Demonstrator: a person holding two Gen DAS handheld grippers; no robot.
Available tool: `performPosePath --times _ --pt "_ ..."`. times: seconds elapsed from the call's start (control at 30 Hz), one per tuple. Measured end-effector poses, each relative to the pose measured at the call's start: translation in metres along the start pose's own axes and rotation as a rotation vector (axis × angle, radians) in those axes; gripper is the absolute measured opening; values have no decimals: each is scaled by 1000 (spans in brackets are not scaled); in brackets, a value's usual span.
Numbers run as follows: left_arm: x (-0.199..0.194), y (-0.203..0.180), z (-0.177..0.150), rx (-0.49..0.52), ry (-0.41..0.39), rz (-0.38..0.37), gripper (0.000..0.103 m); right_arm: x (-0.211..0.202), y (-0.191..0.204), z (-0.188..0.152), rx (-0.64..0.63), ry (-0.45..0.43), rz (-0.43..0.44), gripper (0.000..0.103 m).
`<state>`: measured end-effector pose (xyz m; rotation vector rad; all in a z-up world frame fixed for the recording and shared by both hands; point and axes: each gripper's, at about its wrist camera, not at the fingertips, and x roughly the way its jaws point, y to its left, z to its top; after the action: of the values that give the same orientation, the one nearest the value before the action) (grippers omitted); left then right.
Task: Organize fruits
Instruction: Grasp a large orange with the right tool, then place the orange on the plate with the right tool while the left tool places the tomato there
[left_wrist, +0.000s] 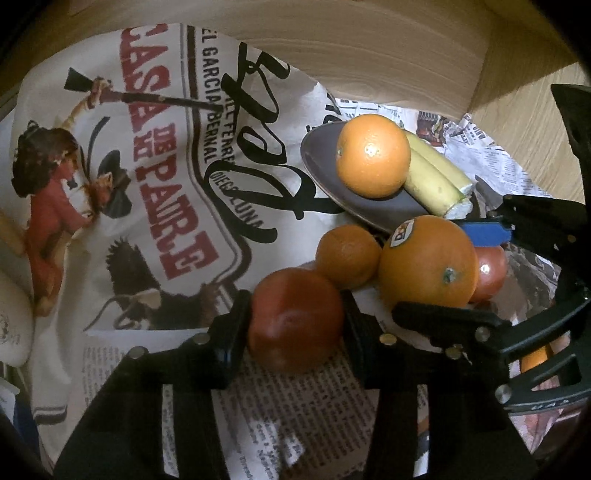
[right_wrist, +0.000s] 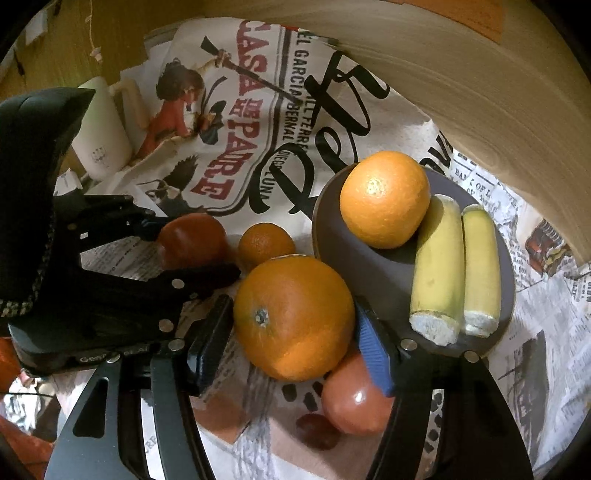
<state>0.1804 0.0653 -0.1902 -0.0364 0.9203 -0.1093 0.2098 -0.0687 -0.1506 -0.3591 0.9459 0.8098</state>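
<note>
Left wrist view: my left gripper has its fingers closed against both sides of a red tomato resting on the newspaper. My right gripper brackets the big orange; whether its pads press the skin I cannot tell. Beyond sits a gray plate carrying another orange and two banana pieces. A small tangerine lies between tomato and plate.
</note>
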Motion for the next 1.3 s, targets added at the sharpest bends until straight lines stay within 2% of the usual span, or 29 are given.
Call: performPosePath --times 0.3,0.47,0.63,0.73,1.03,1.3 --pt "-21 4 -3 -43 -25 -29 46 -7 -8 0 59 -17 29 60" --pt "-42 -6 11 -27 -76 -38 46 -34 -14 3 85 -89 31 60" --pt "-49 -23 30 -2 -111 -63 46 -66 -35 3 121 -166 -13 60" --pt "-41 -37 41 9 -101 -91 46 -77 -54 -2 162 -193 -39 60" --pt "11 -68 61 28 7 -145 46 -86 -105 -10 238 -201 -115 60" --pt "36 -71 69 15 44 -131 46 -65 -124 -7 256 -169 -85 60"
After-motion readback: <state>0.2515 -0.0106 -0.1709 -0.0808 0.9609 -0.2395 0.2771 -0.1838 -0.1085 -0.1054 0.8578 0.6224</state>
